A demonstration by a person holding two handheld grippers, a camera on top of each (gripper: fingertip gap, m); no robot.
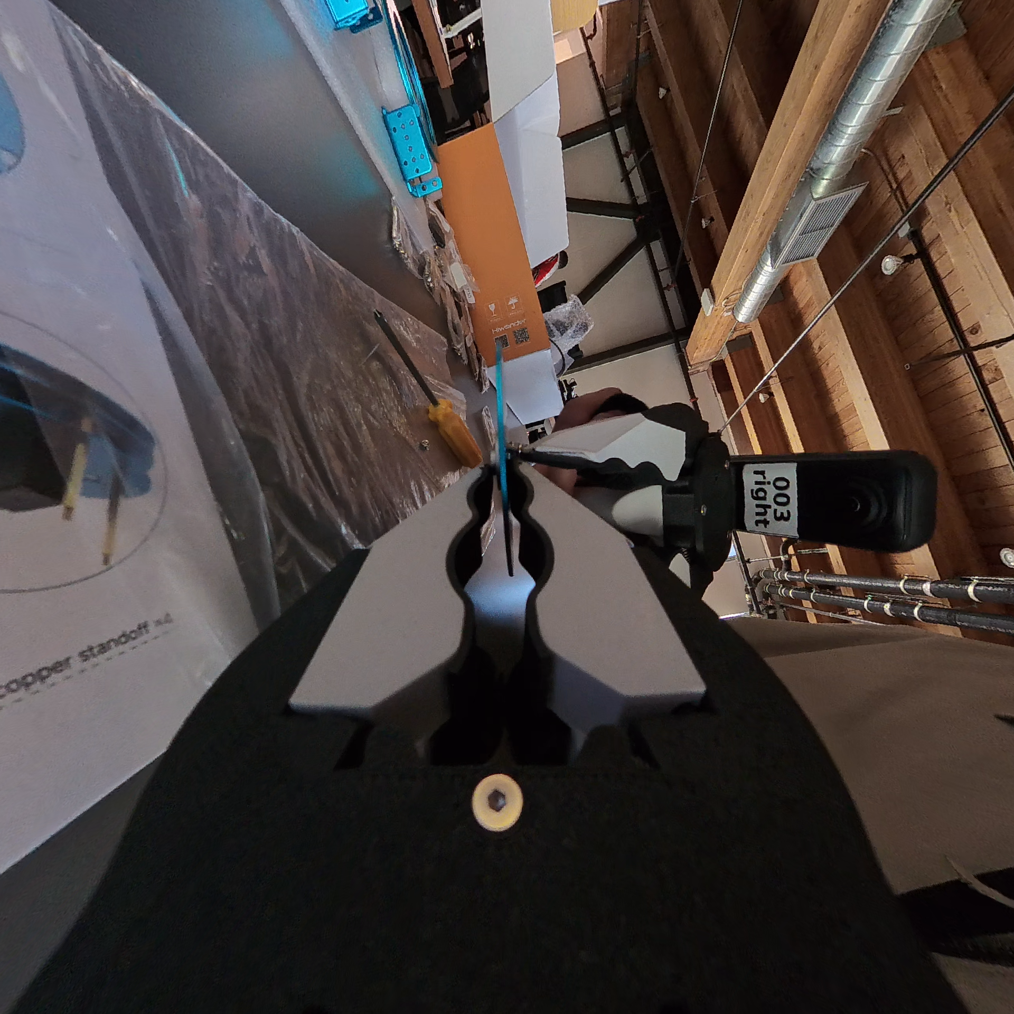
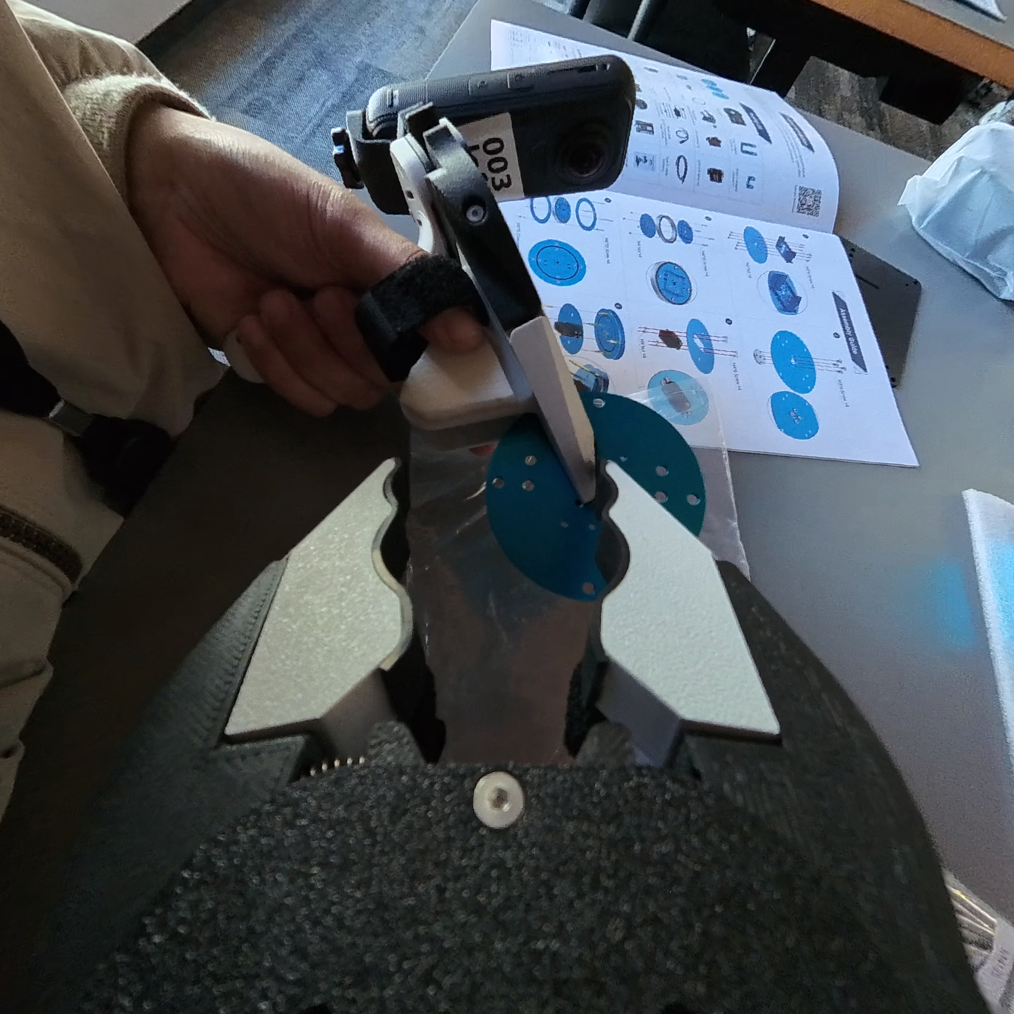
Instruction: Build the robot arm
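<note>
My left gripper (image 1: 500, 477) is shut on a thin blue round plate with small holes (image 1: 500, 395), seen edge-on and held upright above the table. In the right wrist view a hand (image 2: 247, 247) holds that left gripper (image 2: 586, 491), its tips clamped near the middle of the plate (image 2: 543, 538). My right gripper (image 2: 502, 472) has its jaws apart around the plate's lower left part. Its right fingertip (image 2: 617, 483) lies against the plate's face. Clear plastic film (image 2: 483, 658) shows in the gap behind the plate. The right gripper's upper finger (image 1: 592, 439) meets the plate from the right.
An open assembly manual (image 2: 713, 285) lies on the grey table (image 2: 823, 603), with a black flat plate (image 2: 889, 307) and a white plastic bag (image 2: 971, 203) beyond it. A yellow-handled screwdriver (image 1: 452, 431), an orange and white box (image 1: 488, 236), blue brackets (image 1: 409, 148) and small parts bags lie farther off.
</note>
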